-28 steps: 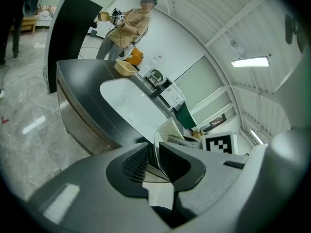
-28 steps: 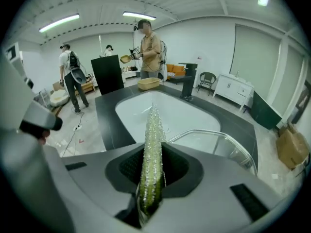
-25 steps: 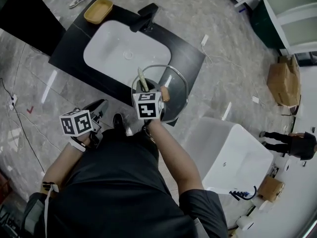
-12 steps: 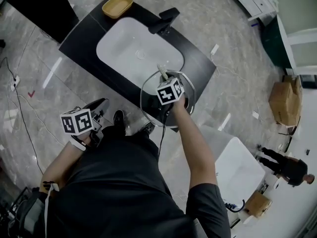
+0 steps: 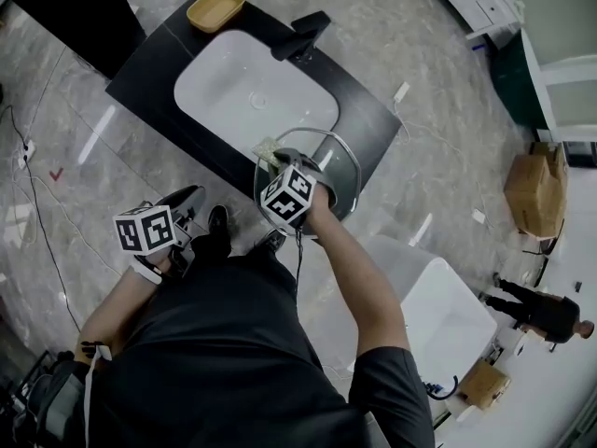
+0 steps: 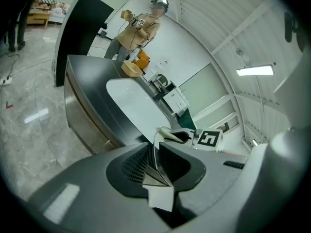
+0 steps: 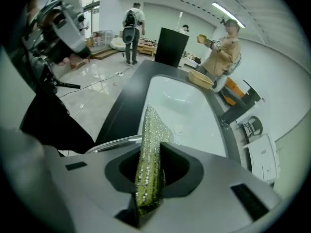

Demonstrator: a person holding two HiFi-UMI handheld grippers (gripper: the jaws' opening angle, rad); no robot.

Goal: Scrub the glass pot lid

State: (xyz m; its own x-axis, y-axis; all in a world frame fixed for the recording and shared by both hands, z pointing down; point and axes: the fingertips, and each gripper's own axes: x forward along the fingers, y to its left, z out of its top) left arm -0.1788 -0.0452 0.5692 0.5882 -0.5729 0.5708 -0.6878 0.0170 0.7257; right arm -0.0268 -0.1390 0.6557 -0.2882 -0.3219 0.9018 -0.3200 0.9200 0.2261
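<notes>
Right gripper [image 7: 149, 166]: fingers clamp green scrub pad [image 7: 151, 130] onto glass pot lid [image 5: 340, 171], for scrubbing.
Left gripper [image 6: 158, 171]: fingers narrow, waiting at left, clear of lid.

We drew the sponge [image 5: 265, 147] back across the lid [image 5: 338, 177].
Our right gripper [image 5: 278, 161] has slid off the lid's middle, which now lies to its right; the sponge now pokes over the rim just ahead.

A white basin [image 5: 244, 101] is sitting in the dark table [image 5: 154, 59], a black tap [image 5: 300, 34] and yellow dish [image 5: 215, 8] standing at its far rim
</notes>
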